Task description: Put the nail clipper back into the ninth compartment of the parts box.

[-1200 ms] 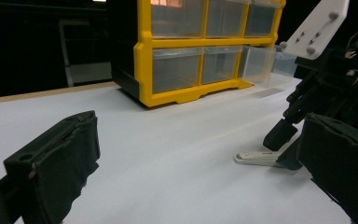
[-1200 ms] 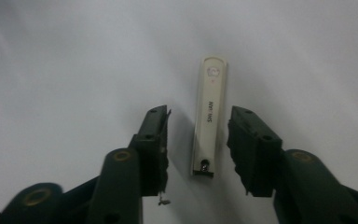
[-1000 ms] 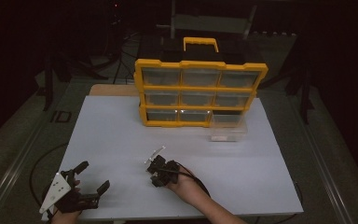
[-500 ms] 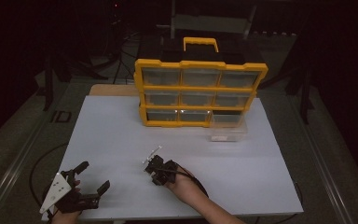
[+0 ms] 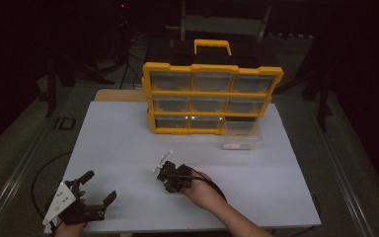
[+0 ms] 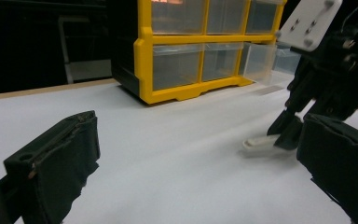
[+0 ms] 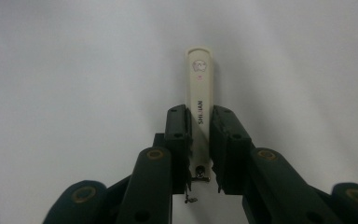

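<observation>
A cream nail clipper (image 7: pixel 199 79) with a small printed face lies flat on the white table (image 5: pixel 128 143). My right gripper (image 7: pixel 199 119) is shut on it, its pads pressed against both long sides near the hinge end. From the left gripper view the clipper (image 6: pixel 260 142) sticks out along the table from under the right gripper (image 6: pixel 286 135), which points steeply down. In the high view the right gripper (image 5: pixel 165 177) is at the front middle of the table. My left gripper (image 5: pixel 100 186) stands open at the front left corner, with nothing between its jaws (image 6: pixel 196 154).
A yellow drawer organiser (image 5: pixel 212 96) with clear drawers stands at the back of the table. One clear drawer (image 5: pixel 241 133) sits pulled out at its lower right. A black cable (image 5: pixel 217 185) loops off the right hand. Bare white table lies between the grippers and the organiser.
</observation>
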Motion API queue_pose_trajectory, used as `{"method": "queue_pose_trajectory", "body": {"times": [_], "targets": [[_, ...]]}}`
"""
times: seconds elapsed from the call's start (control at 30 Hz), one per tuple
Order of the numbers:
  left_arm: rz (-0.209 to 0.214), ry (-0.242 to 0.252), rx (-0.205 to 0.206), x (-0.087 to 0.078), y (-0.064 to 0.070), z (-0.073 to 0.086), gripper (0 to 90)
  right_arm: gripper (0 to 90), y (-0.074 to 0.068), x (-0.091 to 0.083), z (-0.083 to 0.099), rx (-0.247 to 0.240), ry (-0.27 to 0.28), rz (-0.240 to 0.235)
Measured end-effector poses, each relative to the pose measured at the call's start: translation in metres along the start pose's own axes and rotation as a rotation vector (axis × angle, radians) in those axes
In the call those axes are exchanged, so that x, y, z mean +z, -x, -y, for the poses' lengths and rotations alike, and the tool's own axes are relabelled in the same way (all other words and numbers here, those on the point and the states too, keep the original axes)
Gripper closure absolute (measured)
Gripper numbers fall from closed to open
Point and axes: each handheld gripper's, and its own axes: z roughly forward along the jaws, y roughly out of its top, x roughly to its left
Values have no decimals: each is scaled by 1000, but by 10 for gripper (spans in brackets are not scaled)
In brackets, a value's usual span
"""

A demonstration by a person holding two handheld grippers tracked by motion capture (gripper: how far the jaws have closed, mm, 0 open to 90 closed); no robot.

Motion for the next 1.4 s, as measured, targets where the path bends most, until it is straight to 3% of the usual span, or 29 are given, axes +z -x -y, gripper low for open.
{"method": "queue_pose_trajectory", "body": {"times": [0.47,0.8,1.4], "targets": [[-1,-8,-1,1,0,1,3,780,31,-30,23,-64,7,-17],[-3,-13,0,2,0,1,3,779,48,-46,43,-93,-1,0],[-2,-24,3,3,1,2,3,780,71,-84,74,-136,-38,18]]}}
